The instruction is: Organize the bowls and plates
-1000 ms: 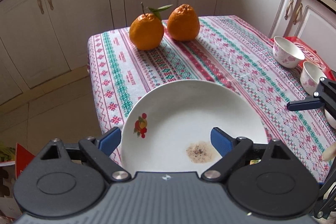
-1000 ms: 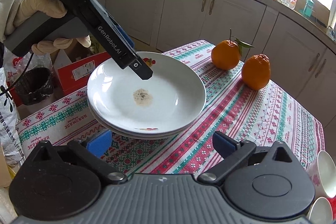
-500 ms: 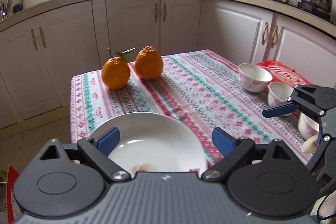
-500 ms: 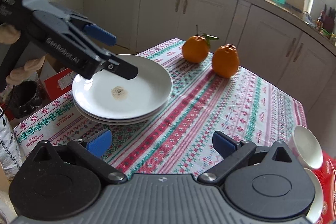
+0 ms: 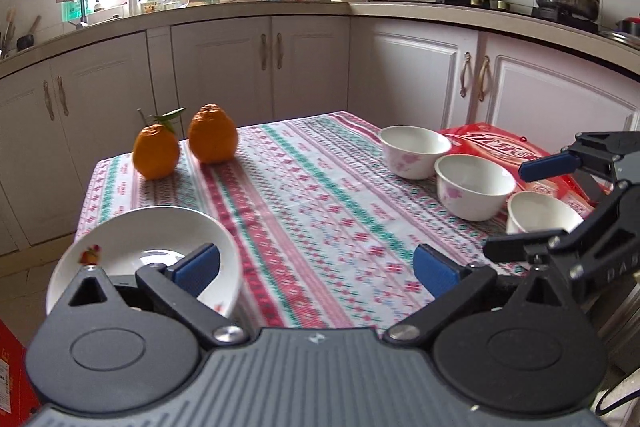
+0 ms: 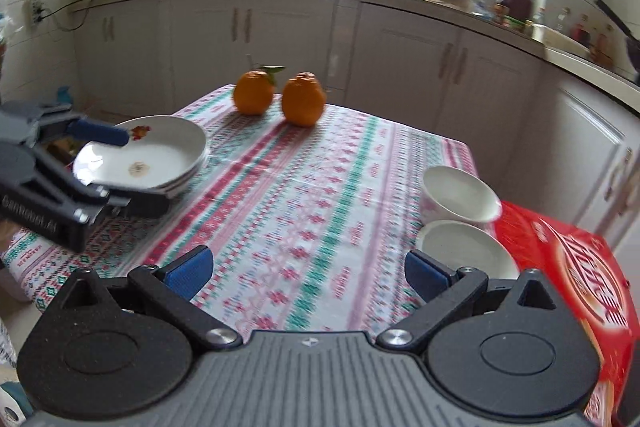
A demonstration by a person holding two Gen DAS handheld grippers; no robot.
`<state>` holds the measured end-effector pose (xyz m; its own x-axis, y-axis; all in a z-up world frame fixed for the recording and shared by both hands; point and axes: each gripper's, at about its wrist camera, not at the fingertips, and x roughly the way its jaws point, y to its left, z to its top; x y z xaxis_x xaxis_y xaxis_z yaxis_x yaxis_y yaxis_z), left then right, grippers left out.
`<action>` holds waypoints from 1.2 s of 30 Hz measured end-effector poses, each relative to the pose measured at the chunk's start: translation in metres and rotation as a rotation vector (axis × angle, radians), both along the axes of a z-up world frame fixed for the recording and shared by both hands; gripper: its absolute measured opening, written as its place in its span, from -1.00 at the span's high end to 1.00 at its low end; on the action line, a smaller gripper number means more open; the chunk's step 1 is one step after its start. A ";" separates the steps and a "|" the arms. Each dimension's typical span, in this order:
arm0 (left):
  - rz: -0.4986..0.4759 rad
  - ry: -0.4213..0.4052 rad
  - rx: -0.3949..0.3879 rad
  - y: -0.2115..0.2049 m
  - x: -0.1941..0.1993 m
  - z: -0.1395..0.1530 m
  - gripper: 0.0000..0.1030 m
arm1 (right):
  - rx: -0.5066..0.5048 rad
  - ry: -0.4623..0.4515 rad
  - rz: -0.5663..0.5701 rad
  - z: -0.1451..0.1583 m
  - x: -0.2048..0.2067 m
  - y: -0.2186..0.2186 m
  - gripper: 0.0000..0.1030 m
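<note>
Three white, pink-flowered bowls (image 5: 414, 151); left claw (image 5: 316, 265) opening empty, right claw (image 6: 306, 269) wide.

Left tool (image 5: 316, 269) opening, empty; right tool (image 6: 308, 269) spread.

Three white bowls (image 5: 414, 151) with pink flowers sit in a row beside one red packet (image 5: 500, 147). Two oranges (image 5: 156, 157) stand at the far end. The plates (image 6: 144, 159) form one stack, seemingly of three.
</note>
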<state>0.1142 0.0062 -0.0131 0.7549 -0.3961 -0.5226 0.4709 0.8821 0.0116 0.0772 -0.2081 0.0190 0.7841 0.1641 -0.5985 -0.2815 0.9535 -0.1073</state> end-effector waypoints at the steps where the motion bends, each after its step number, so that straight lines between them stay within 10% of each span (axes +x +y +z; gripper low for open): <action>1: -0.002 -0.007 -0.001 -0.007 -0.006 -0.002 -0.99 | 0.009 -0.004 -0.018 0.000 -0.002 -0.008 -1.00; 20: -0.454 -0.004 0.063 -0.139 -0.033 -0.044 -0.99 | 0.191 0.114 -0.246 -0.027 -0.020 -0.125 -1.00; 36: -0.549 0.061 0.019 -0.176 -0.023 -0.060 -0.84 | 0.297 0.199 -0.235 -0.039 0.006 -0.152 -0.71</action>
<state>0.0909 -0.1696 -0.0735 0.4086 -0.7131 -0.5697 0.8618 0.5070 -0.0166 0.0831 -0.3601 -0.0199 0.6947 0.1828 -0.6957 -0.0402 0.9755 0.2162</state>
